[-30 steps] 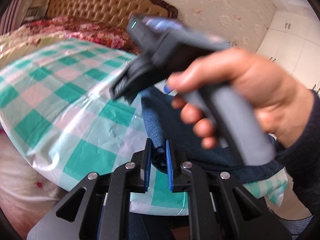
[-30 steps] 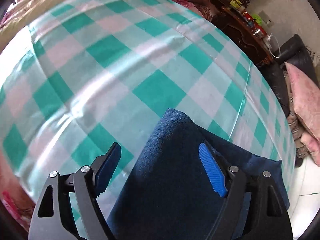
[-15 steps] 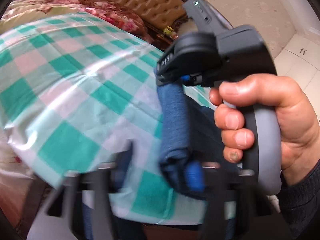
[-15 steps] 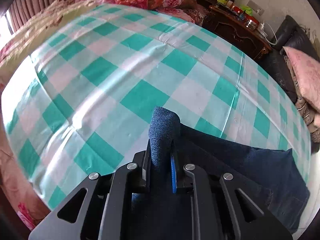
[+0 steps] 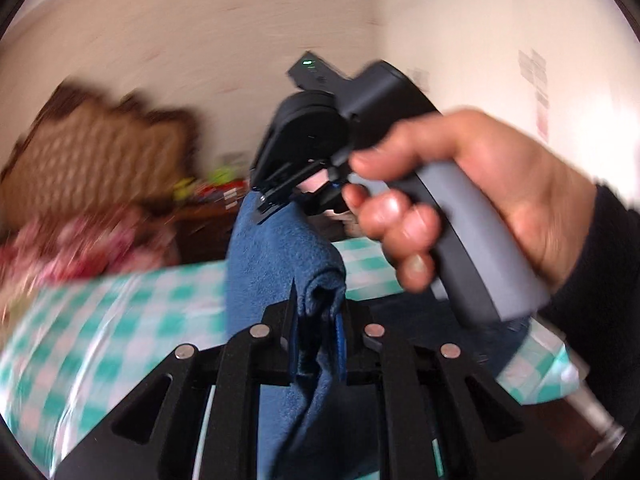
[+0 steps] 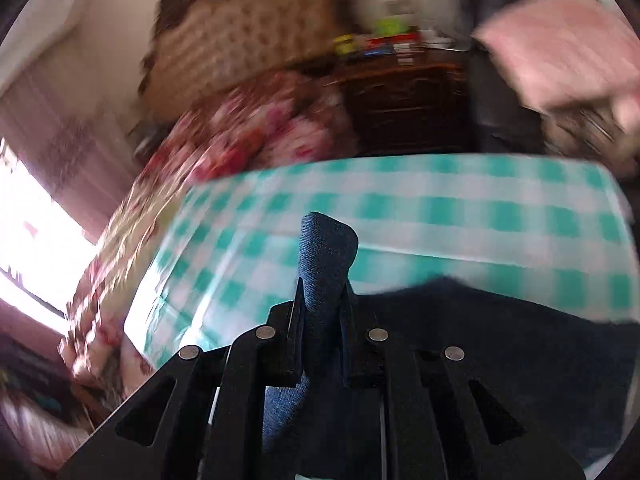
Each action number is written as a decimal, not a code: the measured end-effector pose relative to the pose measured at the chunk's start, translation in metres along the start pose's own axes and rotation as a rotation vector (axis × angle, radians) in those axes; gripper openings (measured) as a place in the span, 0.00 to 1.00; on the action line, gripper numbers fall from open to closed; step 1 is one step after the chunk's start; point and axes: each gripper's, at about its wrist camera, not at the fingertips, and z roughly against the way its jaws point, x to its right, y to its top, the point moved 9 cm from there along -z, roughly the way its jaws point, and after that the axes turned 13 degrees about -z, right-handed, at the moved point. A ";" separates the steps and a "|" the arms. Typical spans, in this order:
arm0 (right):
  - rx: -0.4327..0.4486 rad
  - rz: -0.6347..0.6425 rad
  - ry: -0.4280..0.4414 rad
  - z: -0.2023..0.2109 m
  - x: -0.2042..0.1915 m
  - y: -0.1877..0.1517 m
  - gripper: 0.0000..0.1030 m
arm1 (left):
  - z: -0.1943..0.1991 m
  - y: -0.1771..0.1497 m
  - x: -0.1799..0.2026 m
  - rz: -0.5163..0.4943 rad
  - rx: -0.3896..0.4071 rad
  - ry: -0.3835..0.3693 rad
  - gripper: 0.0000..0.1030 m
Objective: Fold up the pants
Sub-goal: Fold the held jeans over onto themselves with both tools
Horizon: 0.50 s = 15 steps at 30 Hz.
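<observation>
Pants fill the centre of the left view, pinched in the left gripper; the right hand blocks the wall. In the right view, the right gripper clamps the cloth above the checked surface; headboard upper left.

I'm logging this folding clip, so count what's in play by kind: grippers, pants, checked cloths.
Hand-held gripper: 2, left and right, both clamped on denim
Blue pants: 1
Green-checked cloth: 1
Total: 4
</observation>
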 end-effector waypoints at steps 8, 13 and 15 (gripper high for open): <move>-0.118 -0.190 -0.120 -0.033 0.241 -0.035 0.26 | -0.102 -0.055 0.189 -0.293 -0.206 -0.085 0.14; -0.131 -0.202 -0.021 -0.045 0.245 -0.044 0.52 | -0.114 -0.079 0.213 -0.451 -0.217 -0.004 0.25; -0.125 -0.151 -0.038 -0.049 0.238 -0.042 0.52 | -0.115 -0.081 0.216 -0.481 -0.215 0.019 0.25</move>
